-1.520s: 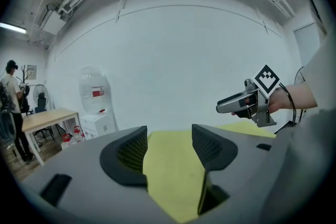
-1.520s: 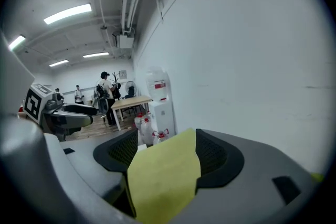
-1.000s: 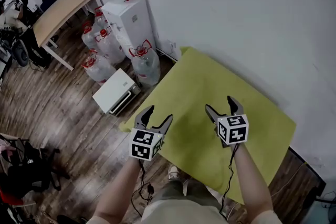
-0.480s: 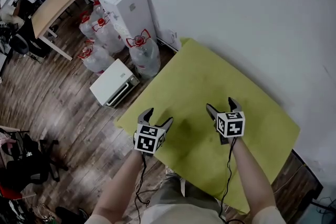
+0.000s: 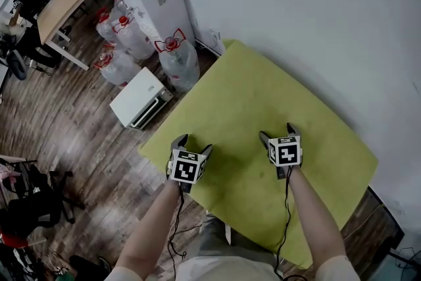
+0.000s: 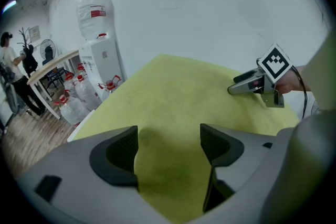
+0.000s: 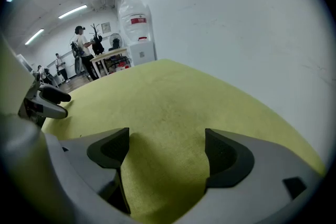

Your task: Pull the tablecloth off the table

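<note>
The counter is being covered entirely by the yellow-green tablecloth (image 5: 263,102), which is being shown spread flat, its far edge set along the white wall (image 5: 316,10). Two grippers are being held over the near part of the cloth, both pointed down at it. The left gripper (image 5: 194,143) is being held close to the cloth's near left edge, and the right gripper (image 5: 276,133) is being held nearer the middle, well apart from it. The jaws of each have just been opening and are being held released and wide, with only bare cloth between them. Nothing is being grasped. Whether the tips are touching the cloth cannot be told. Water bottles (image 5: 177,62) are being stored on the wooden floor (image 5: 72,135) beside the counter.
</note>
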`<state>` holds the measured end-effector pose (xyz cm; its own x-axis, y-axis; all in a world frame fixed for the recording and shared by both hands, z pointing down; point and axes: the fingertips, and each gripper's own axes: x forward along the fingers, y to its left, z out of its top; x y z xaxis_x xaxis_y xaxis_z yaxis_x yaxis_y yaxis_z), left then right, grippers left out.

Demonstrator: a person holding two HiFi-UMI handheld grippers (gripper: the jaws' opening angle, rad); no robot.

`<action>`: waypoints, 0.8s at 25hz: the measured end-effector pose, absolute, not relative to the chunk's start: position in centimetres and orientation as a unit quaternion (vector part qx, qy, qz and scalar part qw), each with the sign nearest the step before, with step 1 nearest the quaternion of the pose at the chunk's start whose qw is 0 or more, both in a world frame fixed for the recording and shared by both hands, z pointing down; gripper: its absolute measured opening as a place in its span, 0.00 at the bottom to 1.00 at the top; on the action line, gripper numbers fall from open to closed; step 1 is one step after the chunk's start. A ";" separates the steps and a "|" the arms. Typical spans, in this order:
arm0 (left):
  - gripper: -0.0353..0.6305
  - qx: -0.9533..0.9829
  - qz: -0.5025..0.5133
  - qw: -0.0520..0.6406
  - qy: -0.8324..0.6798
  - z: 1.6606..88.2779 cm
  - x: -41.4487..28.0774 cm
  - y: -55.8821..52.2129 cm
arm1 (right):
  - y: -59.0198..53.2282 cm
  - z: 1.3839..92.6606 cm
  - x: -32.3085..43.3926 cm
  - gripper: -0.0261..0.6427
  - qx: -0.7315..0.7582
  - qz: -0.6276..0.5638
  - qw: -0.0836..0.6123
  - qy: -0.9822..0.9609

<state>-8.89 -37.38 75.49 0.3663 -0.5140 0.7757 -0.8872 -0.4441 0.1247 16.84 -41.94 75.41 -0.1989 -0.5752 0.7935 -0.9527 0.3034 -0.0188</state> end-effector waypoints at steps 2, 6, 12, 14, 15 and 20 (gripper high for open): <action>0.60 0.771 0.346 0.279 -0.456 76.9 -9.1 -37.0 | -42.0 75.6 17.0 0.70 0.525 0.269 0.345 -0.730; 0.60 0.763 0.353 0.276 -0.466 77.5 -9.4 -36.9 | -42.2 75.6 17.0 0.70 0.525 0.253 0.334 -0.741; 0.55 0.753 0.321 0.267 -0.509 77.7 -9.3 -36.7 | -41.1 75.3 16.3 0.48 0.519 0.236 0.331 -0.752; 0.49 0.752 0.320 0.263 -0.513 77.8 -8.7 -36.6 | -41.0 75.3 15.8 0.38 0.509 0.235 0.340 -0.755; 0.42 0.753 0.321 0.261 -0.511 77.7 -8.1 -36.6 | -40.9 75.2 15.8 0.34 0.506 0.235 0.343 -0.755; 0.14 0.766 0.324 0.266 -0.486 77.6 -6.3 -35.8 | -39.9 75.5 15.6 0.14 0.484 0.257 0.353 -0.758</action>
